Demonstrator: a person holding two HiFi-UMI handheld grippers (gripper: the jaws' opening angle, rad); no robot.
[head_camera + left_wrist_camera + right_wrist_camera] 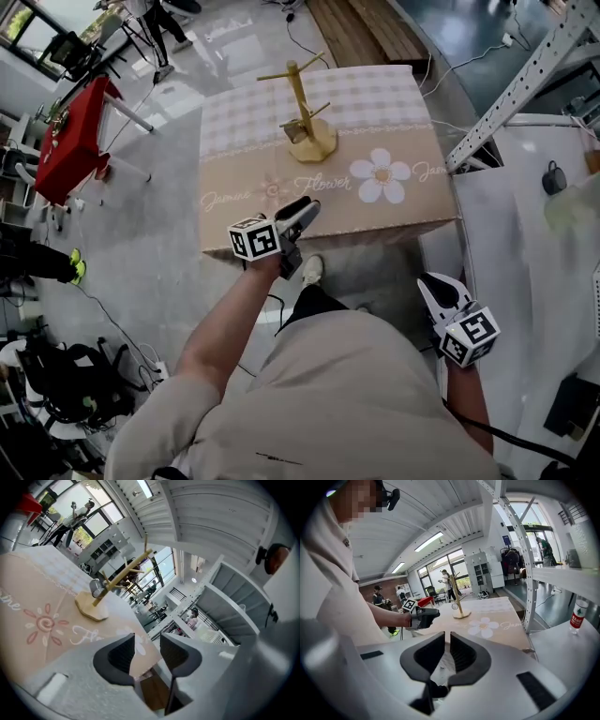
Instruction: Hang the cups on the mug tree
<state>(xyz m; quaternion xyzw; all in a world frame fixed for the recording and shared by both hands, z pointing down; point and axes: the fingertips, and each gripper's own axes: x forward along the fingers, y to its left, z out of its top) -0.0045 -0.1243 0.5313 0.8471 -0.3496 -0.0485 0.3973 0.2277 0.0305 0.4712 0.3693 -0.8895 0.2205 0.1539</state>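
**A:** Where are we? The mug tree point(300, 103) stands upright at the upper middle of the frame, on the far part of the cloth-covered table point(262, 202). One cup point(297, 131) already hangs low on it, just above the base.

**B:** And both our grippers are empty. The left gripper point(305, 208) hovers over the near edge of the cloth with its jaws apart and nothing between them. The right gripper point(433, 286) sits at the lower right with its jaws nearly together, just a slim gap and nothing in it.

**A:** So we judge the step to be fetching the next cup. What looks like a dark cup point(553, 177) rests on the white table point(525, 244) near the right edge of the frame, well apart from the tree.

**B:** Then we should spread the right jaws wide before we reach. We'd pinch the cup by its wall or rim, leaving the handle free.

**A:** Agreed. We carry it with the handle leading and slide it onto an upper peg, which looks free. Our left gripper could steady the base so the tree doesn't tip.
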